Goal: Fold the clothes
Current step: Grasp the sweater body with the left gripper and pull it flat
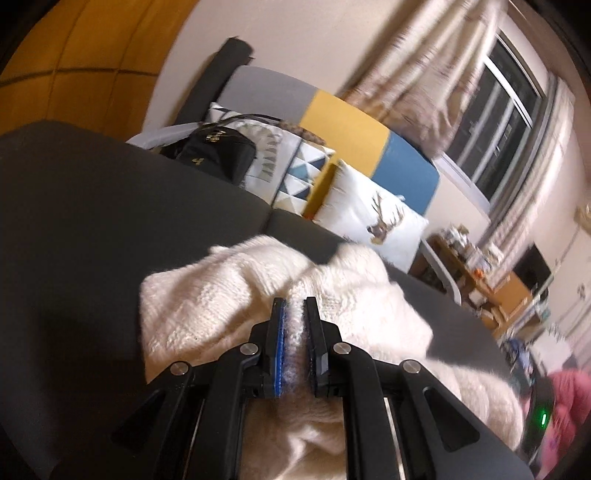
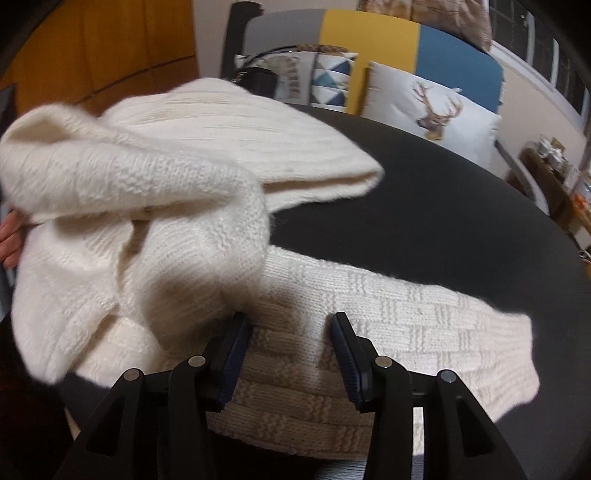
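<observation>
the cream knitted sweater (image 2: 155,206) lies spread and bunched on a dark grey upholstered surface (image 2: 424,206), filling the left and lower middle of the right wrist view. a basket-weave sleeve (image 2: 424,325) runs out flat toward the lower right of that frame, and a ribbed part (image 2: 258,136) is folded over toward the upper middle. the left gripper (image 1: 295,306) sits at the bottom centre of the left wrist view with its jaws drawn close together and a ridge of the sweater's knit pinched between the blue pads; the cloth rises up between the fingers and spreads beyond them. the right gripper (image 2: 291,321) hovers low in the right wrist view with its jaws apart, standing over the basket-weave knit; whether the fingertips touch the cloth cannot be told, but nothing is squeezed between them. a hand (image 2: 11,240) shows at the left edge of that frame, partly behind the raised fold. behind the sweater, in the upper part of both frames, stand a deer-print cushion (image 2: 436,110), a triangle-patterned cushion (image 2: 332,77) and a black bag (image 1: 218,155), against a grey, yellow and blue backrest (image 2: 369,33). curtains (image 1: 424,81) and a dark window (image 1: 498,125) occupy the upper right of the left wrist view.
</observation>
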`<state>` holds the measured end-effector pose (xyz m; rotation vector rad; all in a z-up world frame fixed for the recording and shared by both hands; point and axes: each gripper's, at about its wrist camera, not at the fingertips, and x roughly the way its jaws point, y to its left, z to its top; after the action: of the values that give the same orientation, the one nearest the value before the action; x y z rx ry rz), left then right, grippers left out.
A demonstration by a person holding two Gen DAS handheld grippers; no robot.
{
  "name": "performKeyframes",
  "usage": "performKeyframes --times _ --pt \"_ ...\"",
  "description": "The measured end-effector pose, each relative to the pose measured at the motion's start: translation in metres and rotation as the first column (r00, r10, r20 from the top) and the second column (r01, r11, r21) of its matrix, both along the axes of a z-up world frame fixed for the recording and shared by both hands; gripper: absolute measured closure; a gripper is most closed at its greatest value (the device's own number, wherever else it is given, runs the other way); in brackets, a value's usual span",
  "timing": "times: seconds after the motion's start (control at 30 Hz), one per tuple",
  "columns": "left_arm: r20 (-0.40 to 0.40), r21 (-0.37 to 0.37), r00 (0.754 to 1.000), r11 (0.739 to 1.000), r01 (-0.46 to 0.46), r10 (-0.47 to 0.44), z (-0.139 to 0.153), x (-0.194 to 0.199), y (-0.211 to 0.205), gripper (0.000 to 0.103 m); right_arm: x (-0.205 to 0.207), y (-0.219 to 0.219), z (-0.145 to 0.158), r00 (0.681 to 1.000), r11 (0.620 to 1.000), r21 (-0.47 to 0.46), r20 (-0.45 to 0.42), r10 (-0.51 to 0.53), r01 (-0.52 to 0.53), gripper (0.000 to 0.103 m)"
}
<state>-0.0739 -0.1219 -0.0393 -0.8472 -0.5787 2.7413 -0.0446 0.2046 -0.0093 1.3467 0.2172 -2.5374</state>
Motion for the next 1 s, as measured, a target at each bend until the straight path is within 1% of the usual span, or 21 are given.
performKeyframes --times 0.07,0.13,0.17,0.27,0.3,0.37,0.4,0.43,0.47,0.5,0.53,0.57,0.6,0.67,0.7,0.77,0.83,0.9,0.97,1.0 --pt "0.001 -0.014 1.000 1.000 0.018 -0.018 -0.003 0.004 0.007 0.093 -0.005 0.014 -0.001 0.999 0.999 0.021 0.003 -0.046 0.046 0.056" --pt "0.024 -0.030 0.999 0.999 0.041 -0.041 -0.009 0.007 0.016 0.093 -0.008 0.028 -0.001 0.996 0.996 0.036 0.008 -0.086 0.086 0.050" --pt "0.036 -0.027 0.998 0.998 0.049 -0.048 -0.013 0.009 0.020 0.093 -0.009 0.036 -0.002 0.994 0.994 0.034 0.009 -0.107 0.107 0.047" --pt "0.063 -0.009 0.995 0.997 0.072 -0.071 -0.021 0.010 0.027 0.093 -0.009 0.052 -0.004 0.991 0.991 -0.009 0.004 -0.135 0.135 0.046" --pt "0.062 -0.006 0.995 0.997 0.076 -0.076 -0.020 0.012 0.029 0.093 -0.008 0.054 -0.002 0.990 0.990 -0.012 0.002 -0.138 0.138 0.046" --pt "0.043 0.028 0.995 0.995 0.094 -0.095 -0.011 0.017 0.026 0.093 -0.002 0.052 0.006 0.989 0.989 -0.006 -0.011 -0.145 0.145 0.047" --pt "0.033 0.044 0.994 0.994 0.102 -0.104 -0.006 0.019 0.024 0.092 0.013 0.048 0.014 0.988 0.989 -0.022 -0.035 -0.150 0.149 0.047" --pt "0.015 0.044 0.995 0.994 0.098 -0.099 0.000 0.022 0.020 0.092 0.023 0.047 0.024 0.987 0.987 -0.064 -0.063 -0.148 0.144 0.047" --pt "-0.004 0.044 0.996 0.995 0.094 -0.094 0.007 0.026 0.016 0.086 0.030 0.048 0.035 0.985 0.984 -0.116 -0.092 -0.146 0.135 0.047" --pt "-0.035 0.008 0.997 0.998 0.069 -0.069 0.015 0.029 0.010 0.077 0.038 0.048 0.046 0.982 0.978 -0.167 -0.121 -0.145 0.124 0.046" --pt "-0.054 -0.014 0.997 0.998 0.054 -0.055 0.018 0.030 0.008 0.072 0.042 0.046 0.056 0.981 0.970 -0.221 -0.140 -0.133 0.100 0.046" --pt "-0.055 -0.031 0.997 0.998 0.058 -0.059 0.020 0.028 0.006 0.061 0.042 0.043 0.062 0.983 0.961 -0.265 -0.142 -0.114 0.073 0.046" --pt "-0.056 -0.047 0.996 0.997 0.061 -0.064 0.022 0.026 0.005 0.057 0.041 0.038 0.066 0.987 0.951 -0.307 -0.131 -0.091 0.046 0.046" --pt "-0.036 -0.070 0.992 0.990 0.121 -0.124 0.027 0.016 0.009 0.055 0.038 0.024 0.068 0.996 0.908 -0.418 -0.086 -0.038 -0.002 0.046" --pt "-0.022 -0.087 0.987 0.983 0.159 -0.162 0.028 0.012 0.014 0.049 0.033 0.020 0.068 0.997 0.888 -0.460 -0.069 -0.025 -0.009 0.046" --pt "0.002 -0.131 0.976 0.967 0.217 -0.218 0.027 0.006 0.026 0.043 0.013 0.015 0.064 0.999 0.843 -0.536 -0.003 -0.047 0.038 0.046" --pt "0.036 -0.228 0.968 0.942 0.248 -0.246 0.016 0.003 0.045 0.043 -0.002 0.011 0.059 0.993 0.821 -0.559 0.058 -0.102 0.117 0.046" --pt "0.088 -0.312 0.969 0.917 0.247 -0.231 -0.004 0.000 0.059 0.043 -0.026 0.015 0.051 0.978 0.815 -0.539 0.117 -0.175 0.210 0.046" --pt "0.127 -0.352 0.968 0.903 0.247 -0.215 -0.023 -0.001 0.067 0.043 -0.047 0.016 0.044 0.964 0.822 -0.504 0.152 -0.219 0.266 0.046" --pt "0.118 -0.362 0.969 0.900 0.244 -0.215 -0.030 0.002 0.069 0.039 -0.056 0.016 0.042 0.961 0.830 -0.486 0.156 -0.226 0.274 0.046"
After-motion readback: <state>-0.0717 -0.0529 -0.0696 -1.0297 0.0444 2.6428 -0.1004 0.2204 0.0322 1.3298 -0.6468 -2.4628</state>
